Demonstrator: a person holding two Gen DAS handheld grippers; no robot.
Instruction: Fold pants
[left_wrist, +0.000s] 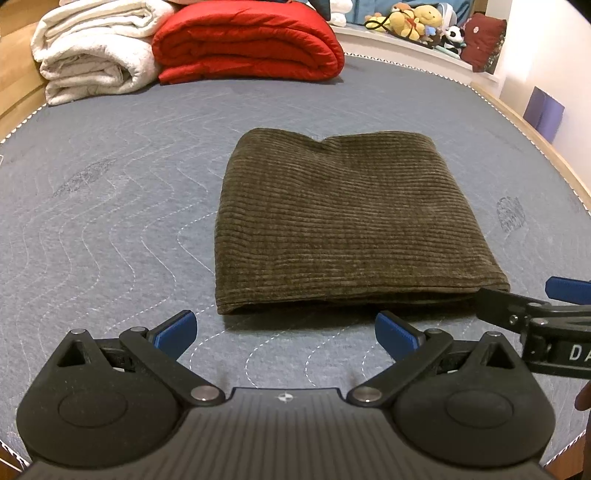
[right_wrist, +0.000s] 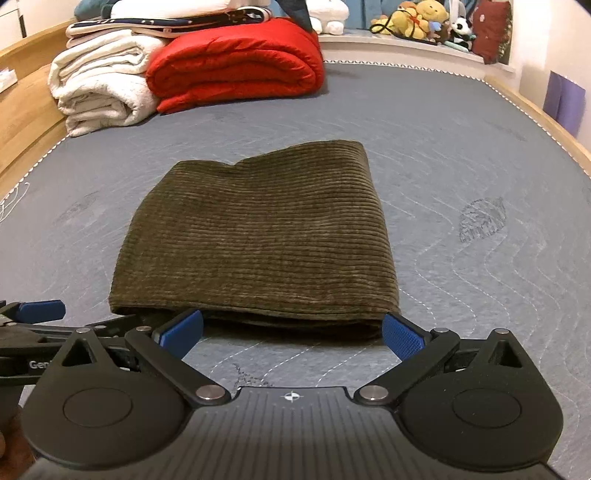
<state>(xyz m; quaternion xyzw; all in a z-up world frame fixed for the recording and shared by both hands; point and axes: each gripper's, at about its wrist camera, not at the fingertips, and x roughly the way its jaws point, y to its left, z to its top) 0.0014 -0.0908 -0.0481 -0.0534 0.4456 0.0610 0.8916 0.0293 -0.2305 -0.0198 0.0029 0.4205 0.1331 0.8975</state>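
A: What's around the pants?

B: A grey quilted mattress (left_wrist: 110, 229) carries them; behind them, a white blanket (left_wrist: 92, 55), then a red quilt (left_wrist: 247, 44), then plush toys (left_wrist: 417, 20).

A: And the pants (left_wrist: 351, 221)?

B: Olive corduroy, folded into a flat rectangle.

A: The claws?

B: Left claw (left_wrist: 286, 328) spread wide, just short of their near edge; right claw (right_wrist: 291, 330) also spread, fingertips at that edge.

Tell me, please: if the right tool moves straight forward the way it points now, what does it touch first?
Most likely the near edge of the folded olive-brown corduroy pants. The open right tool points at that edge, with only a little grey quilted mattress between; the exact depth is unclear.
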